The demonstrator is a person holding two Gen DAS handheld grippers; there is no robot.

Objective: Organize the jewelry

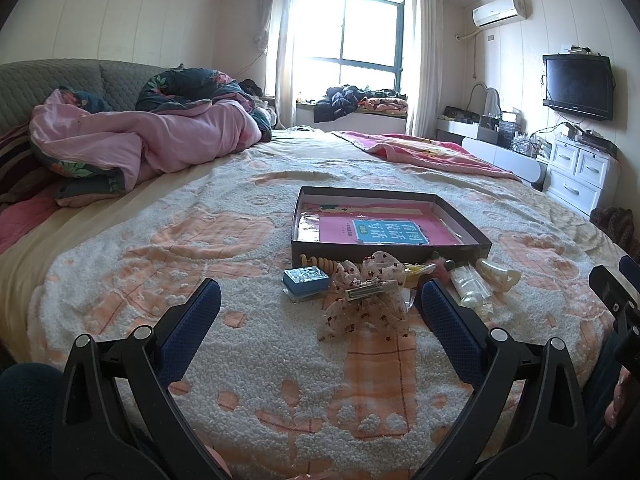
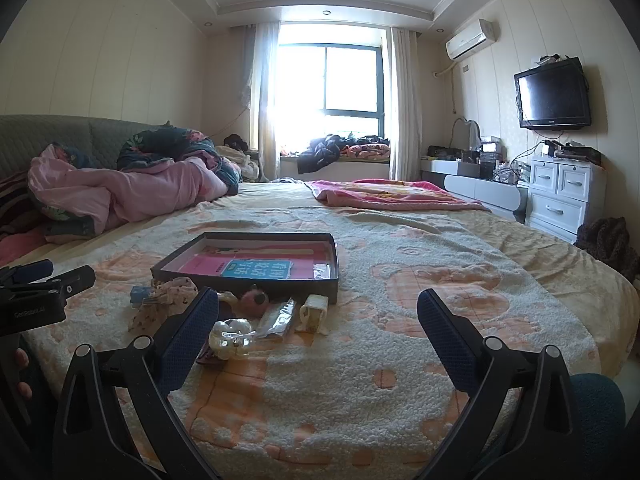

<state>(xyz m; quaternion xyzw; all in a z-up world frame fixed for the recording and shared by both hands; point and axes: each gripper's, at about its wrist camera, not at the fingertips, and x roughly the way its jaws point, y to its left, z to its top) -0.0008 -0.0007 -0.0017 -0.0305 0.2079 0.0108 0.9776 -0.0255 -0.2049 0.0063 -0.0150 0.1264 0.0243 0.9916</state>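
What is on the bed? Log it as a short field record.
surface: bedspread
container: open dark box, pink book inside
loose items: blue case, dotted bow clip, cream claw clip, all outside the box, in front of it
left gripper: open, empty
right gripper: open, empty

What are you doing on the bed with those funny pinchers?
Someone holds two black grippers with blue pads, the left gripper and the right gripper, both open and holding nothing. On the fluffy peach-and-white bedspread a row of hair things, like a spotted sheer bow clip and a small blue box, waits beside a shallow dark cardboard tray. Sorting hasn't started.
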